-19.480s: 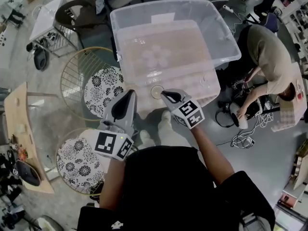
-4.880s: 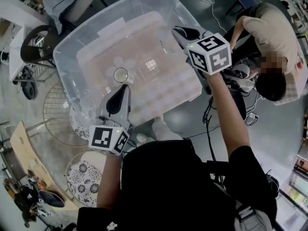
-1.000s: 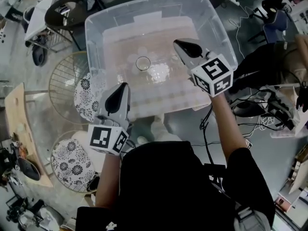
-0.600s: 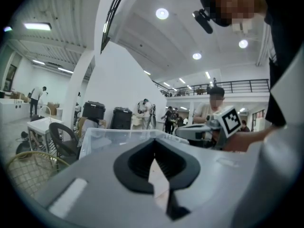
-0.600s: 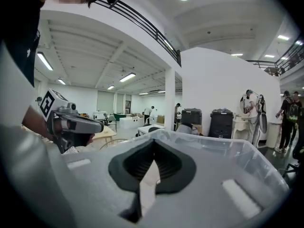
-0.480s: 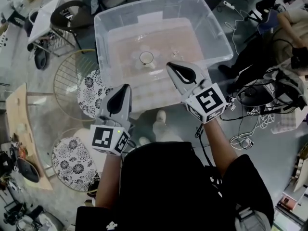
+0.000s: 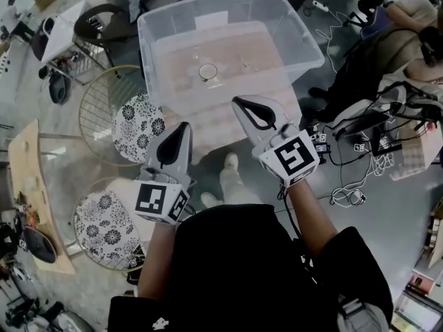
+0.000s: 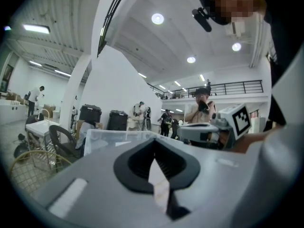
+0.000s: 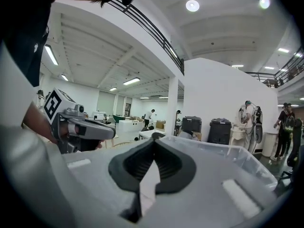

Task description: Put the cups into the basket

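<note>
Looking down, the head view takes in two grippers and one clear plastic basket (image 7: 304,59) ahead of them. One cup (image 7: 208,71) shows plainly inside the basket, standing upright on its floor. A fainter clear shape to its right may be a second cup; I cannot tell. The left gripper (image 7: 183,125) stops short of the basket's near side. The tip of the right gripper (image 7: 237,101) overlaps that side in the picture. The cup lies beyond both, apart from either pair of jaws. Two wire stools (image 7: 135,120) with flowered cushions stand at the left.

In the left gripper view, the jaws are pressed together with nothing between them, and the basket's rim runs beyond them.

In the right gripper view, the jaws likewise meet on nothing, with the basket's rim past them.
</note>
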`<state>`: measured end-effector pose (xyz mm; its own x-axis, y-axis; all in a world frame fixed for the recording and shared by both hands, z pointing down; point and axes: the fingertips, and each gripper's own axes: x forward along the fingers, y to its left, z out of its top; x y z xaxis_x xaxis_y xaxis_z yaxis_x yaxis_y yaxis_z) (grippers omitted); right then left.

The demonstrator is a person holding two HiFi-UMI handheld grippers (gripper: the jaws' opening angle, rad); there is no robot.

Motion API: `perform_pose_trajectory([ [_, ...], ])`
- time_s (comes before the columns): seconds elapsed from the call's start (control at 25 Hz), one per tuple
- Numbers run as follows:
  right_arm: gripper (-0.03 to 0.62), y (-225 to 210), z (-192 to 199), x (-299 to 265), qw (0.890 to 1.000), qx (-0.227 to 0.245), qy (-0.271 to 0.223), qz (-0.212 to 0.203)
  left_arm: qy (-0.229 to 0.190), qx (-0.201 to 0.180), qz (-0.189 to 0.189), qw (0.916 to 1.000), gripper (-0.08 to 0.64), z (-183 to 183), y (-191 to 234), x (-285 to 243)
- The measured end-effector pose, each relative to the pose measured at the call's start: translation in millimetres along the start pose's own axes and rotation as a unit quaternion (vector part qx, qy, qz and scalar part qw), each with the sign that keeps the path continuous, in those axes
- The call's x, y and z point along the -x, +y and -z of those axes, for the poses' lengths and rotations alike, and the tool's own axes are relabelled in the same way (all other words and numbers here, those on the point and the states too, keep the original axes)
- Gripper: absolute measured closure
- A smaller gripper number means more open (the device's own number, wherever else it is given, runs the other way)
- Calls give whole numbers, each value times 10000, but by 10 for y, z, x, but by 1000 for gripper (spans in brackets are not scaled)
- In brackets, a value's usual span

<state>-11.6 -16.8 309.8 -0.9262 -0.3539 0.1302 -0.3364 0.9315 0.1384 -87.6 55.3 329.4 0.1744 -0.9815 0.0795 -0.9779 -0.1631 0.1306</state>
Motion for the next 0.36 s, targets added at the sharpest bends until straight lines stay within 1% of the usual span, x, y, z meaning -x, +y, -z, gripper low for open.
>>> perform_pose_trajectory([
  [0.36, 591, 535, 38, 262, 9998, -131, 99, -95, -18, -36, 3, 10000, 552, 83, -191, 462],
])
